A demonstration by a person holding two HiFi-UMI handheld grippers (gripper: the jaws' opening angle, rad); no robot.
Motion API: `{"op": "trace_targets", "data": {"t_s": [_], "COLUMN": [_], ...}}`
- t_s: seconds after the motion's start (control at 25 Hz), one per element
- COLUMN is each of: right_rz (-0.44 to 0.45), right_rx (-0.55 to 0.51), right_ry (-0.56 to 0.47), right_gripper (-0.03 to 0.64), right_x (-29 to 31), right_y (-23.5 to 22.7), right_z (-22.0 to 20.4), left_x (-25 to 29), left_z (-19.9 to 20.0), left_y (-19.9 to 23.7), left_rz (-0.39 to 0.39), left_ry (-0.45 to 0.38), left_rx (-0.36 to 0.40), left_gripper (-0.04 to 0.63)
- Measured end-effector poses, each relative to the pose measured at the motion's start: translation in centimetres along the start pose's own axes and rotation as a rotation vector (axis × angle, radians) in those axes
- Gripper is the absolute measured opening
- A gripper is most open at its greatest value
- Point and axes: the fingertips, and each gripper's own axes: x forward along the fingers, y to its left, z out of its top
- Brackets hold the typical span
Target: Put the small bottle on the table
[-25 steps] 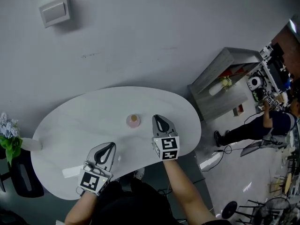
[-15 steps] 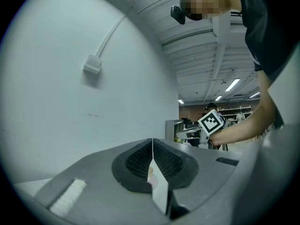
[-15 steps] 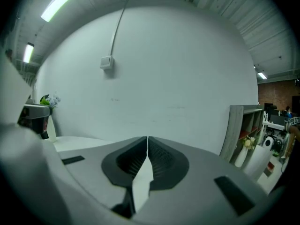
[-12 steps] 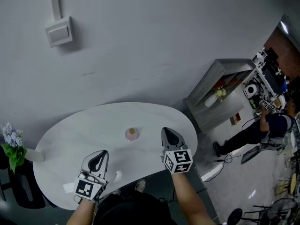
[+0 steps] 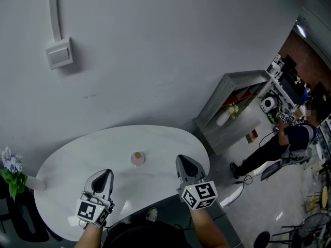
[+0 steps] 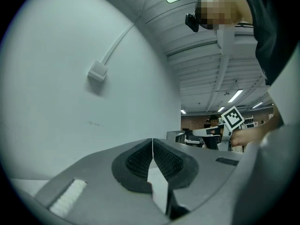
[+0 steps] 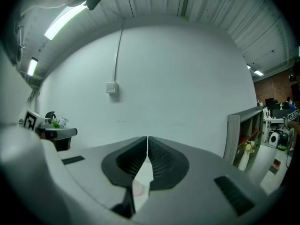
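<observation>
- While the dark ribbed fingers [image 7: 161, 159] of the right gripper [image 7: 147, 138] are pressed together at their tips with nothing between them, the small pale-pink bottle with a tan cap [image 7: 137, 188] shows only low down. It appears through the gap beneath those fingers, so it lies ahead of them and below.
- Dark ribbed fingers [image 6: 166, 162] of the left gripper [image 6: 152, 141] meet tip to tip as well and hold nothing. That gripper's view faces the pale wall and does not show the bottle.
- Seen from the head view, the bottle [image 5: 137, 158] stands upright on the white oval desk [image 5: 72, 164], cap up and long axis vertical, free of both grippers.
- It sits between the two grippers and a little beyond their tips, to the right of the left gripper [image 5: 105, 173] and to the left of the right gripper [image 5: 182, 159]. It is near both and touches neither, and I cannot tell which is nearer.
- Judging by that, the placing looks done. Any coming move only needs the hands to avoid the bottle, since an inward sweep from either side could knock it over.
- Farther out, a white vase of pale flowers [image 5: 13, 172] sits at the desk's left edge, well apart from the bottle. A grey open shelf unit [image 5: 227, 99] stands on the floor to the right.
</observation>
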Motion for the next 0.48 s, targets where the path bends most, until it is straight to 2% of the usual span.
{"op": "trace_targets", "data": {"t_s": [0.48], "right_rz": [-0.096], "right_rx": [-0.016], "right_ry": [-0.05], "right_gripper": [0.011], "right_x": [-6.3], "right_y": [-2.0], "right_z": [1.9], "left_x": [0.1], "left_z": [1.5], "left_y": [0.6], "left_rz": [0.013], "left_ry": [-0.03], "left_rx": [-0.002], "left_gripper": [0.009]}}
